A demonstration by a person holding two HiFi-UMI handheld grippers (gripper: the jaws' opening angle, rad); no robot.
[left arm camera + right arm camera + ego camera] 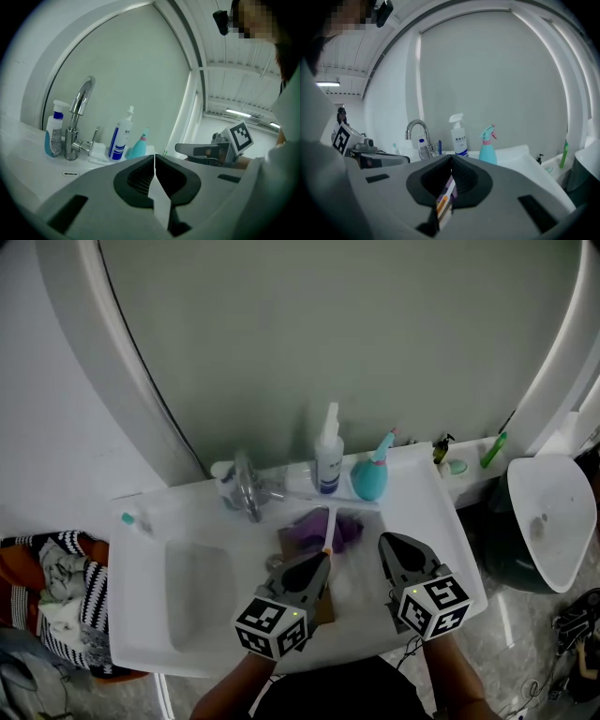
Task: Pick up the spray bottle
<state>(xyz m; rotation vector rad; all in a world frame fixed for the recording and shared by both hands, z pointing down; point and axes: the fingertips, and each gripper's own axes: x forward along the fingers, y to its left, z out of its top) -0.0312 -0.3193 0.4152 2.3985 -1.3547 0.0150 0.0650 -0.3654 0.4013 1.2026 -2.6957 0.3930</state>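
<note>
Both hand-held grippers were closed and, as far as either view showed, empty. The left gripper (322,562) had its grey jaws pressed together at the tips in its own view. The right gripper (385,541) showed the same, with nothing recognisable clamped in either pair. They hovered side by side over the front of the white ceramic sink (131,601), pointing toward its back rim. Two trigger-headed bottles stood there just beside each other: a tall white plastic spray bottle with a blue label (328,463) and a squat teal spray bottle with a pink trigger (372,478). The task sentence did not say which was meant. Both stood upright to the right of the chrome faucet (246,488), beyond a crumpled purple item (314,529) that may have been a cloth. Both were well apart from the gripper tips, the white one roughly ahead of the left gripper and the teal one ahead of the right. The step in hand looked like the approach, with no grasp begun. The next move would probably call for one gripper to spread its jaws, travel forward over the purple item, and close around a bottle's body without tipping its neighbour.
</note>
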